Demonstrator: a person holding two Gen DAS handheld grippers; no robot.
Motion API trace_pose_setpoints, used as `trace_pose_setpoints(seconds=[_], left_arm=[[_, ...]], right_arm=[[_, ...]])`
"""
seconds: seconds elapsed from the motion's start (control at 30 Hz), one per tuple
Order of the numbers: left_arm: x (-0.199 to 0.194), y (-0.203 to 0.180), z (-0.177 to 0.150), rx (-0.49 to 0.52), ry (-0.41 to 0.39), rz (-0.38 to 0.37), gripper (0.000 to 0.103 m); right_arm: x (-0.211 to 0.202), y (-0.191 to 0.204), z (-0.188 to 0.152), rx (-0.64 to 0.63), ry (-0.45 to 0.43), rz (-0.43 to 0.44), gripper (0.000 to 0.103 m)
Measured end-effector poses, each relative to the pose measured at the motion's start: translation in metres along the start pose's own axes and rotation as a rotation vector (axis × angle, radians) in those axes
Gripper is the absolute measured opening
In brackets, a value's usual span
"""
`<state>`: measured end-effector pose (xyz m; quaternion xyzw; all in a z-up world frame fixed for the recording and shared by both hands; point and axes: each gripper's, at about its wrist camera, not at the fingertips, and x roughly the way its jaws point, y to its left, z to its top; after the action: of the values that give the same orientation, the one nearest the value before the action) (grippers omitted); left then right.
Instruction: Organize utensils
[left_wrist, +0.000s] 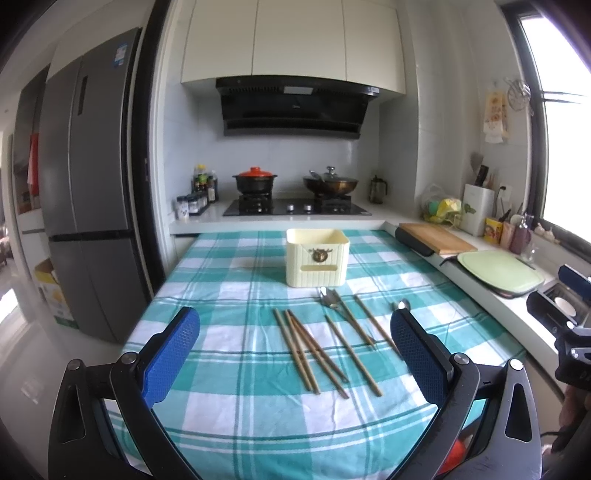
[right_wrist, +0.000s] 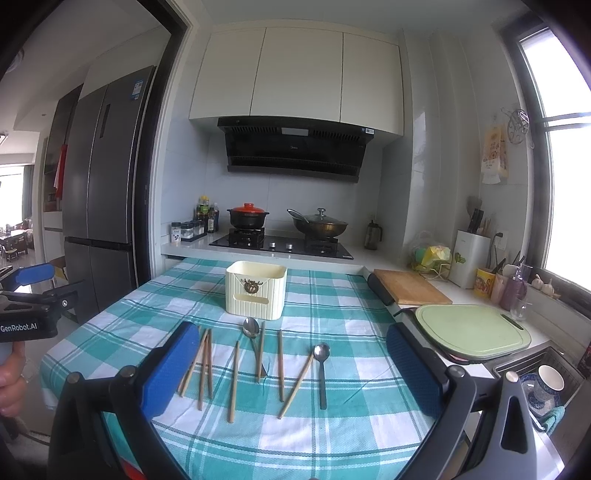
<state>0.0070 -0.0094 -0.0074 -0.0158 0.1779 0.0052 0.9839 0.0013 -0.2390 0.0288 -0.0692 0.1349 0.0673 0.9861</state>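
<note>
Apparently the cream holder stands empty, chopsticks lying before it.

Surface: near edge bare, open to approach. Obstacles: scattered chopsticks, two spoons mid-surface; cream holder behind them.

Both grippers, left and right, hover (jaws wide)

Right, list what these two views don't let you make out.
- Holder interior: both views, its front wall hides it.
- Right-hand spoon: left wrist view, handle behind the left gripper finger.
- Leftmost chopsticks: right wrist view, partly behind the right gripper finger.
</note>
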Motion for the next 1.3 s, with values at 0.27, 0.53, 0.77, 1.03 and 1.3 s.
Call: trace_pose_setpoints(seconds=[0.27,0.53,0.77,1.03,1.3], left_arm=[[0.0001,0.0003,0.0006,0.000,0.002,0.000,0.103],[0.0008,-0.0014,-0.0007,0.002,0.004,-0.002,0.103],[0.0012,-0.0027,-0.0014,0.003,0.006,-0.004,0.103],[0.0011,-0.0049,-0.0013,0.005,0.009,-0.006,0.103],[0.0018,-0.0054,-0.0010,0.005,0.016,-0.008,0.103]], right_arm=[[0.0003,0.0010,-0.0014,0.001,-0.004,-0.002,0.103],[0.0020,0.0011,-0.0044,0.005,0.002,0.001,0.103],[0.0017,0.0010,-0.0046,0.008,-0.003,-0.001,0.103],[0.0018,0.0006,-0.0041,0.012,0.004,0.001,0.103],[0.0033,0.0001,-0.0042,0.013,0.012,0.002,0.103]])
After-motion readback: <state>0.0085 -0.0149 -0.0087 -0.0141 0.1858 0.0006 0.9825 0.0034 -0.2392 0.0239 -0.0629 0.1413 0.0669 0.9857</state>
